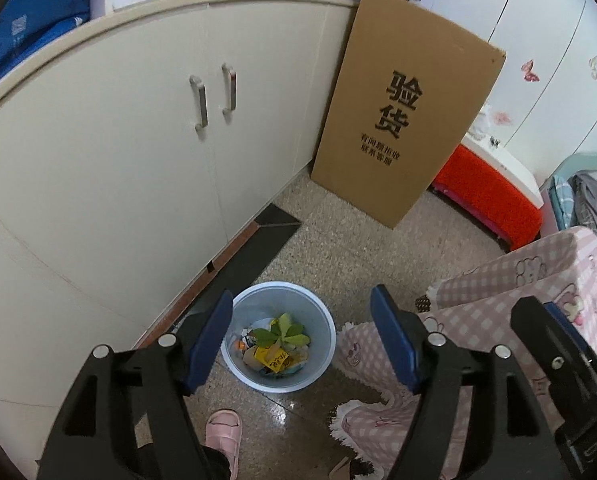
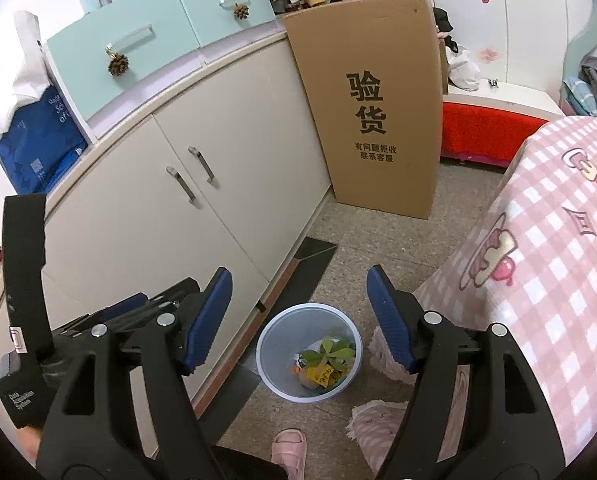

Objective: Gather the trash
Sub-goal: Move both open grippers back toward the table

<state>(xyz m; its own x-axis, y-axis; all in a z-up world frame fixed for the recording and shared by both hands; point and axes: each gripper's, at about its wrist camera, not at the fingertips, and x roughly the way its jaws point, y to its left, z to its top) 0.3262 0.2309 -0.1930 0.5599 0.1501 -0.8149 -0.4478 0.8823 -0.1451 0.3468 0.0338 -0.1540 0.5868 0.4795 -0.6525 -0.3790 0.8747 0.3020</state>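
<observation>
Both grippers are hovering with jaws standing wide and gripping nothing: left gripper (image 1: 302,334), right gripper (image 2: 300,322). The pale blue wastebasket (image 1: 325,320), holding leaves (image 1: 284,330) and yellow paper (image 1: 273,357), is sitting on the floor below, framed between each pair of jaws.

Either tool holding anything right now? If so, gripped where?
Nothing held. Left tool and right tool both stand open and empty above the bin; the leafy trash lies inside it.
</observation>
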